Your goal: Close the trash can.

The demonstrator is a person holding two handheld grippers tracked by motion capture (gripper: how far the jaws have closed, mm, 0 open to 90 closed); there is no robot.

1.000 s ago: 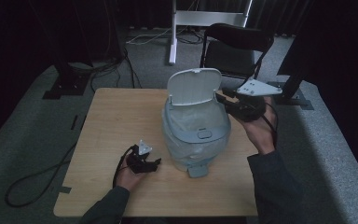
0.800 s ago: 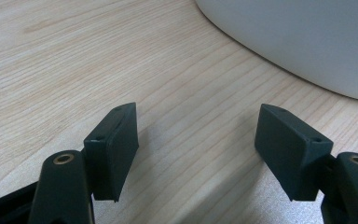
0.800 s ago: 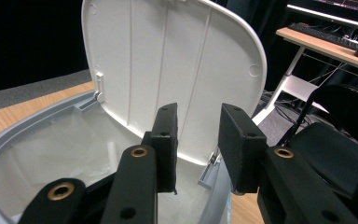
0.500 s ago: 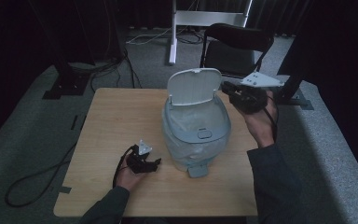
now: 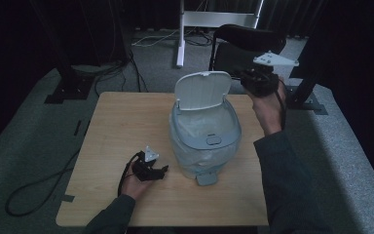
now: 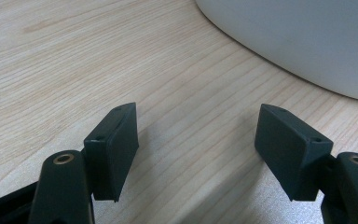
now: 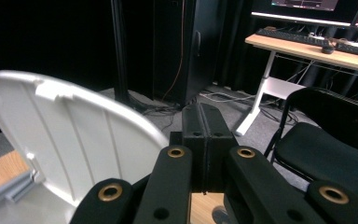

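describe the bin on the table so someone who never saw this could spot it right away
On the wooden table, look right of centre for the pale grey bin lined with a clear bag. Its white lid stands open at the back, and a small pedal juts from its base toward the person.

**Pedal bin with lid raised**

A pale grey pedal bin (image 5: pixel 204 141) is stood upright near the middle of the wooden table. Its white lid (image 5: pixel 202 90) is swung up at the back, nearly vertical. A clear liner is seen inside, and a grey foot pedal (image 5: pixel 207 178) is set at its front base.
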